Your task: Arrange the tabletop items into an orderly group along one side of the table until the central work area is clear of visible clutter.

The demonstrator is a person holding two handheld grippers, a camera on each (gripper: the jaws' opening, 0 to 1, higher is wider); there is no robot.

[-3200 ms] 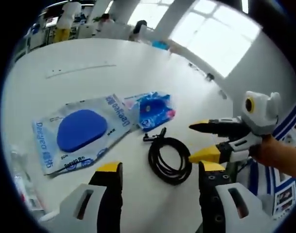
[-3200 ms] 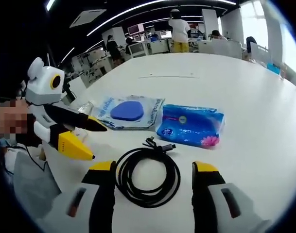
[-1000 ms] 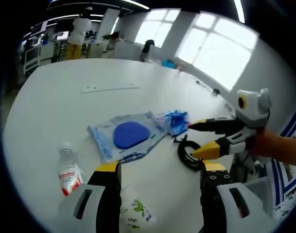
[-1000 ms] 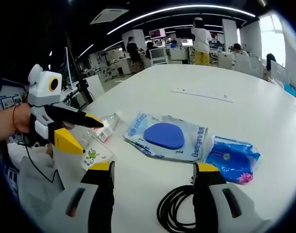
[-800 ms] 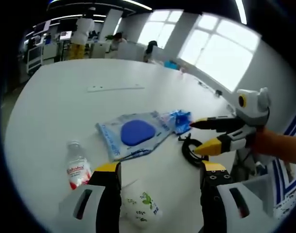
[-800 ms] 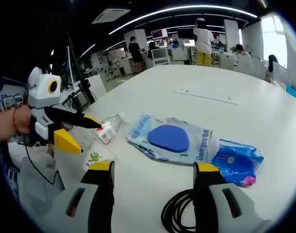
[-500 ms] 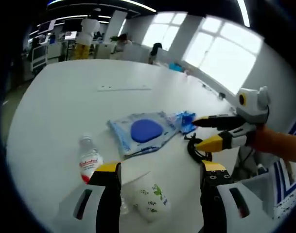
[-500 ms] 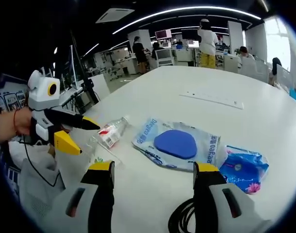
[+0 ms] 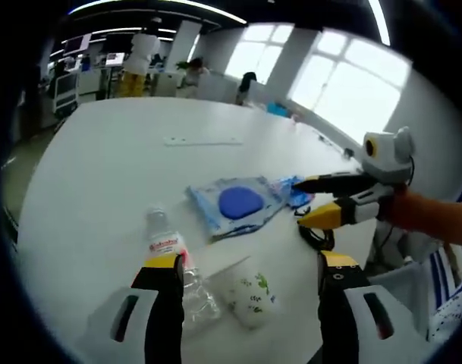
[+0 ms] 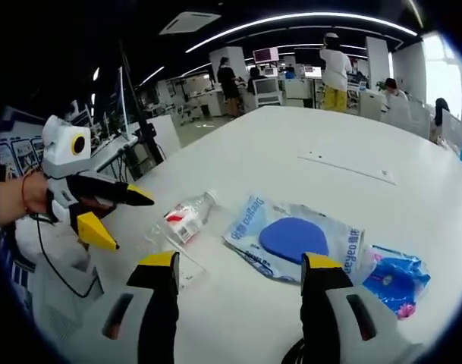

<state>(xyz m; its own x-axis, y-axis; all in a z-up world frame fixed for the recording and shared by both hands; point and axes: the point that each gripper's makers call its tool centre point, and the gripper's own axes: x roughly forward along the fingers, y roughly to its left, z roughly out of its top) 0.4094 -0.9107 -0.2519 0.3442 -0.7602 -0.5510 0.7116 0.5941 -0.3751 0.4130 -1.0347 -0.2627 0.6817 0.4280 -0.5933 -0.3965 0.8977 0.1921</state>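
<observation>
Between the open jaws of my left gripper (image 9: 249,264) lie a clear bottle with a red label (image 9: 170,254) and a white cup with green print (image 9: 249,292). Beyond them are a clear packet with a blue pad (image 9: 238,203), a blue wipes pack (image 9: 291,191) and a black cable (image 9: 318,235). My right gripper (image 9: 301,203) hangs open above the cable. In the right gripper view, my right gripper (image 10: 240,262) is open above the white table (image 10: 291,136), with the bottle (image 10: 187,214), the packet (image 10: 295,236) and the wipes pack (image 10: 396,282) ahead. My left gripper (image 10: 132,224) is open at the left.
A thin white strip (image 9: 202,141) lies on the far part of the table, seen also as the strip (image 10: 350,167) in the right gripper view. The table edge (image 9: 33,250) runs near the bottle. People and desks stand far behind.
Both cameras have swung towards the bottle end of the table, so the bottle and cup now show more fully and the cable has slid almost out of the right gripper view. Both grippers stay open.
</observation>
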